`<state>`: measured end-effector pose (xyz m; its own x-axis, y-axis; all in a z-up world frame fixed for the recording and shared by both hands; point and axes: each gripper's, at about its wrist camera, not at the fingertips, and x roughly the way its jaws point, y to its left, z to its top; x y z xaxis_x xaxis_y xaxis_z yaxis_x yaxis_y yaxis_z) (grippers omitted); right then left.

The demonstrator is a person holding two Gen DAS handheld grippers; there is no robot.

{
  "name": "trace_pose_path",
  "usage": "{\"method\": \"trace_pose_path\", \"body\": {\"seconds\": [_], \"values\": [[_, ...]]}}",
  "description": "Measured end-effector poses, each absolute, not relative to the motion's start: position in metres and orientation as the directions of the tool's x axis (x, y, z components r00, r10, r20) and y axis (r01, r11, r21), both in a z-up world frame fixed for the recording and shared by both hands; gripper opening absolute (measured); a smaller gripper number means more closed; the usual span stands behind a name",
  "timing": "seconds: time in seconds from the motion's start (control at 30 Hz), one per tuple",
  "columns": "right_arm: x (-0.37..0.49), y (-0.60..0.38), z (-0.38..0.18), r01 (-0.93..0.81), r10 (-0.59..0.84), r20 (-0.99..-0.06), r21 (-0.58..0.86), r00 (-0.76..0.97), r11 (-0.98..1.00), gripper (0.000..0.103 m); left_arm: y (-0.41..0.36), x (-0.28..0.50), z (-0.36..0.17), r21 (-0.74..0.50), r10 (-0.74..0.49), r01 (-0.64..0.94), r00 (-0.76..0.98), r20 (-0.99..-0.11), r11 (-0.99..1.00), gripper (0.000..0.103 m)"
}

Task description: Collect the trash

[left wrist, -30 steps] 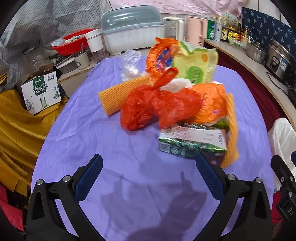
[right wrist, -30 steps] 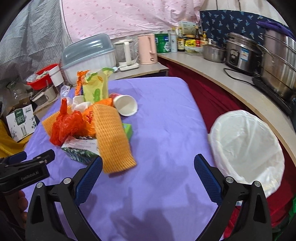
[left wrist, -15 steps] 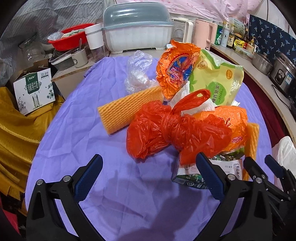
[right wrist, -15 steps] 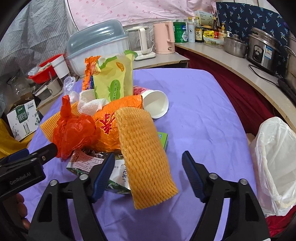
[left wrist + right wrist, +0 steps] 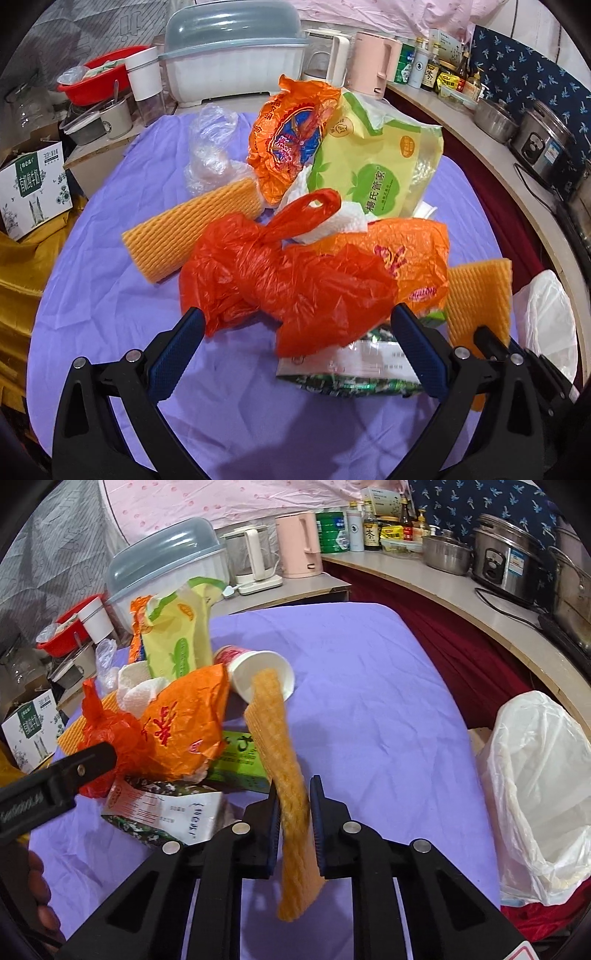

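A pile of trash lies on the purple table (image 5: 110,295). My left gripper (image 5: 295,343) is open, its jaws on either side of a red plastic bag (image 5: 280,288). My right gripper (image 5: 293,805) is shut on an orange foam net sleeve (image 5: 284,768) and holds it edge-on; that sleeve also shows in the left wrist view (image 5: 480,295). The pile holds an orange wrapper (image 5: 184,720), a yellow-green bag (image 5: 376,177), a green printed packet (image 5: 166,812), a paper cup (image 5: 258,675), and a second foam sleeve (image 5: 192,229).
A white-lined trash bin (image 5: 535,794) stands off the table's right edge. A dish-rack cover (image 5: 236,62), kettles (image 5: 299,542) and pots (image 5: 509,568) sit on counters behind. A cardboard box (image 5: 29,184) stands at the left.
Both grippers moved forward into the pile. My right gripper closed on the foam net sleeve. My left gripper came up around the red bag, still open.
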<state>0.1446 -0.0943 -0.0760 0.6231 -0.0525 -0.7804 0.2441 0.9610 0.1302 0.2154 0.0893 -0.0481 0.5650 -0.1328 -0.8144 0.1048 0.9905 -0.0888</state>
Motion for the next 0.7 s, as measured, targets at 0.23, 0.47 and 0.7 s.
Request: {"method": "trace_pose_path", "body": {"seconds": [0.23,0.47,0.7], "values": [[0.142,-0.106,-0.073,0.264,-0.066,-0.777,0.132,0.626,0.956,0.014,0.085,0.226,-0.054,-0.089,-0.135,0.109,0.556,-0.820,0.990,0.070],[0.140,-0.105,-0.073,0.264,-0.064,-0.775,0.135,0.628,0.955,0.014,0.085,0.228,-0.058,-0.100,-0.141,0.106,0.537,-0.832,0.989,0.037],[0.134,-0.104,-0.066,0.260,-0.067,-0.766,0.133,0.639,0.957,0.014,0.088,0.221,-0.051,-0.091,-0.134,0.105,0.553,-0.822,0.990,0.020]]}}
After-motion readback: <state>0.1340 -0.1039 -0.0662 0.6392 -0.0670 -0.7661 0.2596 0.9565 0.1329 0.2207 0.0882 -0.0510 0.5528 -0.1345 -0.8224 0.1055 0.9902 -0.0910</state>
